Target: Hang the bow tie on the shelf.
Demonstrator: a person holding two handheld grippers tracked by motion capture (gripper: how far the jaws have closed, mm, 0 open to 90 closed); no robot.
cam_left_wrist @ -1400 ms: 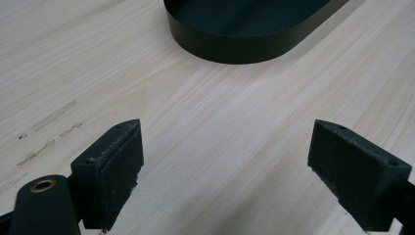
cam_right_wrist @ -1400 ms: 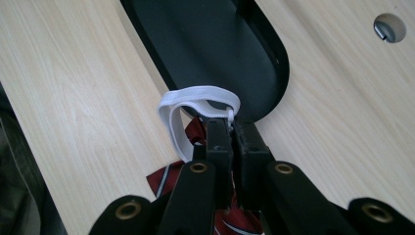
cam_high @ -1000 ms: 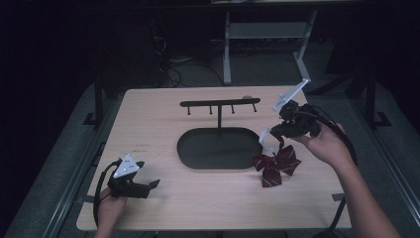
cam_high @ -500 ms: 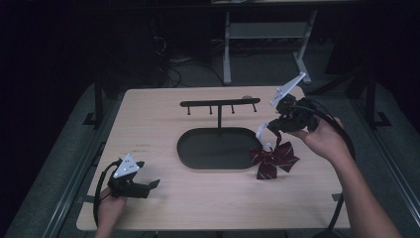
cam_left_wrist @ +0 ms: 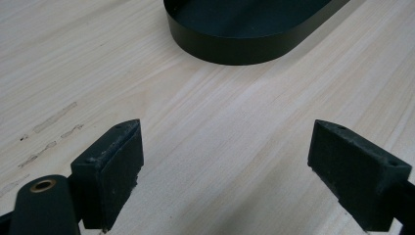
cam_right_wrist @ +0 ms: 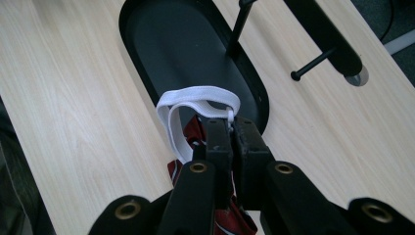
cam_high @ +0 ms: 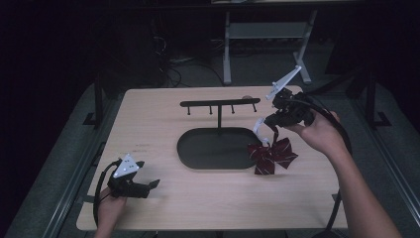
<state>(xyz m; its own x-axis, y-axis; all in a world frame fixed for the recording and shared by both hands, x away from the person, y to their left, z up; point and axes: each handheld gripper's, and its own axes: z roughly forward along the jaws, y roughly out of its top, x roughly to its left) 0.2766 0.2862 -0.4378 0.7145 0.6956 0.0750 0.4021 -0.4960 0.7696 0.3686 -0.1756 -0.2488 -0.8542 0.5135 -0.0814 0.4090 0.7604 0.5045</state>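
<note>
The bench (cam_high: pixel 163 124) carries a black oval tray (cam_high: pixel 198 148). Just right of the tray, a soft, light red bow (cam_high: pixel 271 154) is hung by its limp white elastic loop (cam_right_wrist: pixel 195 98), best pinched there, from the right claw (cam_right_wrist: pixel 230 129), clamped shut. Left of the tray, the left claw (cam_left_wrist: pixel 225 161) is spread wide, empty.

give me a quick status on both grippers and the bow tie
Right gripper shut on white strap, bow tie lifted beside tray. Left gripper open, idle on table. Nothing between strap and hook rack.
</note>
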